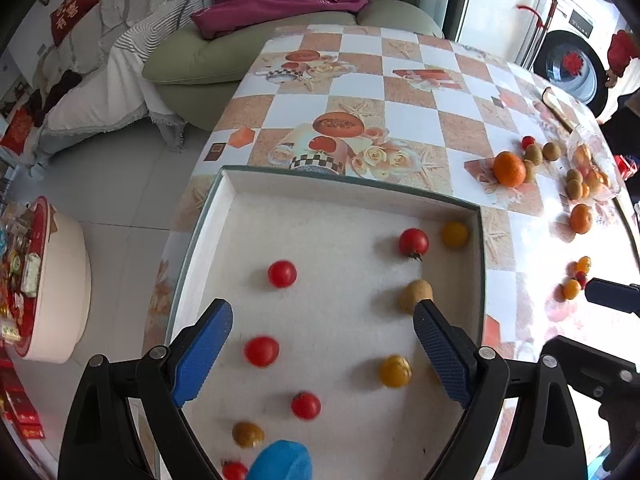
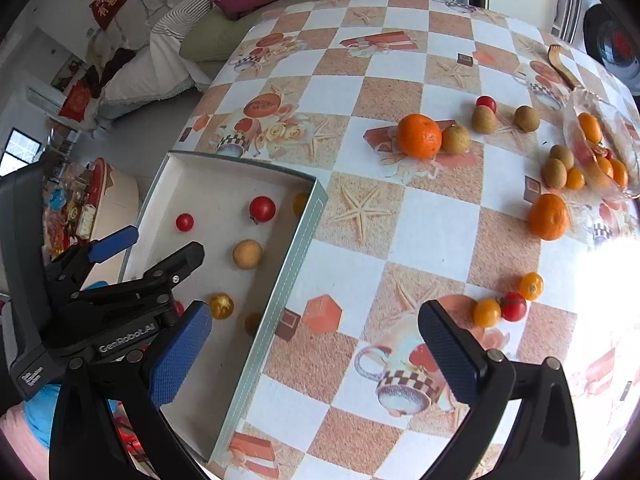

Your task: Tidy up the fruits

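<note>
A green sofa [image 1: 208, 56] (magenta cloth [image 1: 280, 4] draped over it) stands on pale floor tiles [image 1: 120, 184].

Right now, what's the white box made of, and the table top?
The box looks like cardboard: thin straight walls, matte white inside, pale green outside with a stitched-looking line along the edge. The table top seems covered in printed plastic or vinyl cloth: smooth, with checks and starfish pictures and a bright glare patch.

Glossy tablecloth [image 2: 404, 220]; matt cardboard box [image 1: 224, 220]; smooth tomatoes [image 1: 282, 274]
</note>
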Motion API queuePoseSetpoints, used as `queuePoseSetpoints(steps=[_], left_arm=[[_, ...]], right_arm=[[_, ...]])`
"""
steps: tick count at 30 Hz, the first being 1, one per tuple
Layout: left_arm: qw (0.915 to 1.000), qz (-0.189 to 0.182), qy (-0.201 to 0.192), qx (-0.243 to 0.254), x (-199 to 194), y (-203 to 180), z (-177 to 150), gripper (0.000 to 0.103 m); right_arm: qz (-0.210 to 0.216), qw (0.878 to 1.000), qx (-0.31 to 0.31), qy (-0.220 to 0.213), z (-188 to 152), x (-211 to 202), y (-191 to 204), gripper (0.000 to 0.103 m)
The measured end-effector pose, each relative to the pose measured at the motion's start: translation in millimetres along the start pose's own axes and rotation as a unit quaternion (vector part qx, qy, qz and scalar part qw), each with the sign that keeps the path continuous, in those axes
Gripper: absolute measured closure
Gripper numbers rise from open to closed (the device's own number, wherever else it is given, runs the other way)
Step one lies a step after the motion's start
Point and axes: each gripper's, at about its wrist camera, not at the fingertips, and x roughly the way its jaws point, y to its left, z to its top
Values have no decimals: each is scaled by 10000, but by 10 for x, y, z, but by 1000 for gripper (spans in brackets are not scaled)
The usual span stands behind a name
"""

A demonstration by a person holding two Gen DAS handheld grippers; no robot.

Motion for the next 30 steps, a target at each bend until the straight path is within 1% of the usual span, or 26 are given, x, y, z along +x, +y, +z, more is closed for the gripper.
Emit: queuePoseSetpoints(steps=[1, 2, 3, 5, 10, 12, 15, 17, 20, 24, 27, 30], left_arm=[[10000, 48, 9, -22, -44, 10, -29, 8], [9999, 94, 27, -44, -86, 24, -59, 0], [9999, 146, 45, -63, -139, 41, -94, 0], [9998, 99, 124, -76, -238, 76, -160, 0], [9998, 195, 47, 78, -577, 144, -334, 0], [9997, 179, 176, 81, -665, 184, -390, 0], [9986, 179, 481, 86, -780, 246, -507, 0], [9980, 262, 532, 222, -877, 259, -603, 0], [9972, 225, 622, 349, -1009, 268, -736, 0], [9966, 164, 732, 343, -1124, 290, -847, 0], [9960, 128, 814, 332, -1163, 278, -920, 0], [9954, 227, 850, 382, -1162, 258, -984, 0]], right_arm=[[-32, 10000, -42, 11, -16, -20, 23, 0], [-61, 9999, -81, 25, -36, -48, 51, 0], [-79, 9999, -101, 40, -46, -68, 67, 0], [-152, 9997, -149, 89, -81, -136, 126, 0], [-489, 9979, -379, 174, -138, -284, 294, 0], [-665, 9961, -521, 248, -170, -307, 378, 0], [-911, 9932, -629, 361, -215, -335, 476, 0], [-1024, 9917, -643, 444, -256, -360, 528, 0], [-1053, 9910, -626, 535, -341, -425, 608, 0], [-1194, 9877, -794, 617, -433, -511, 777, 0], [-1219, 9869, -863, 602, -467, -566, 888, 0], [-1223, 9871, -847, 589, -512, -611, 963, 0]])
